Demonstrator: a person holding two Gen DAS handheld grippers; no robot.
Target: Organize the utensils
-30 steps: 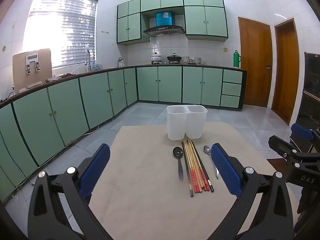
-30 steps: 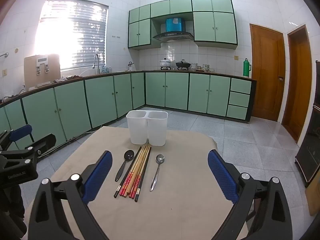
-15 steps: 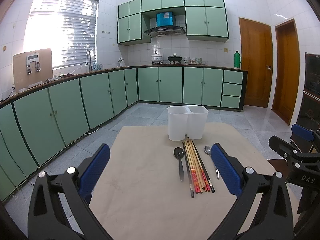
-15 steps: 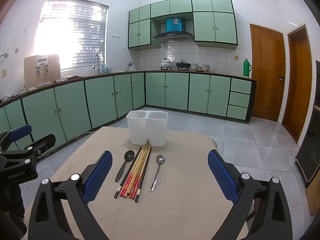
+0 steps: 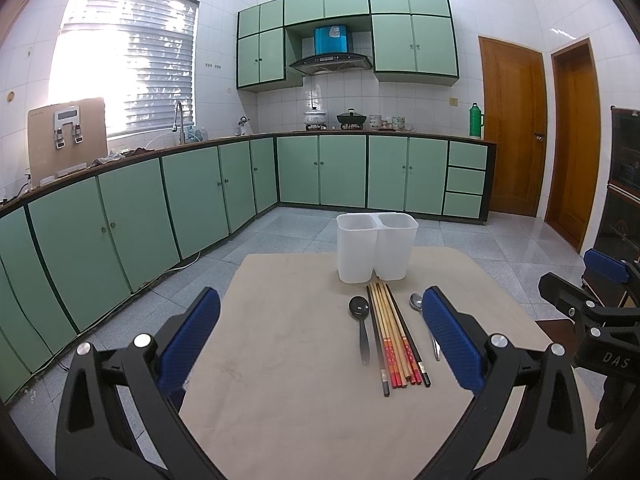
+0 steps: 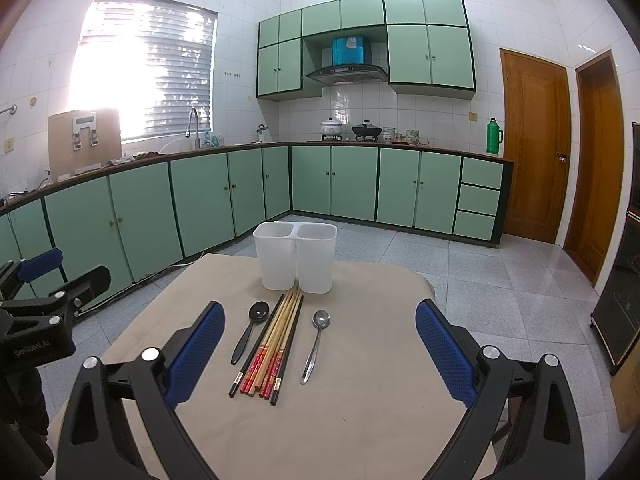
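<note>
A white two-compartment utensil holder (image 5: 376, 252) (image 6: 296, 256) stands empty at the far side of the beige table. In front of it lie a black spoon (image 5: 361, 322) (image 6: 251, 328), a bundle of several chopsticks (image 5: 394, 338) (image 6: 272, 348) and a metal spoon (image 5: 416, 303) (image 6: 316, 340). My left gripper (image 5: 320, 340) is open and empty, hovering near the table's front, left of the utensils. My right gripper (image 6: 320, 348) is open and empty, above the utensils' near ends.
The beige table (image 5: 288, 360) (image 6: 360, 420) stands in a kitchen with green cabinets (image 5: 200, 196) along the walls and a tiled floor (image 6: 480, 280) around it. The right gripper shows at the left wrist view's right edge (image 5: 592, 312); the left gripper at the right wrist view's left edge (image 6: 40, 308).
Both views have shifted very slightly; the utensils and holder have not moved. Both grippers stay open.
</note>
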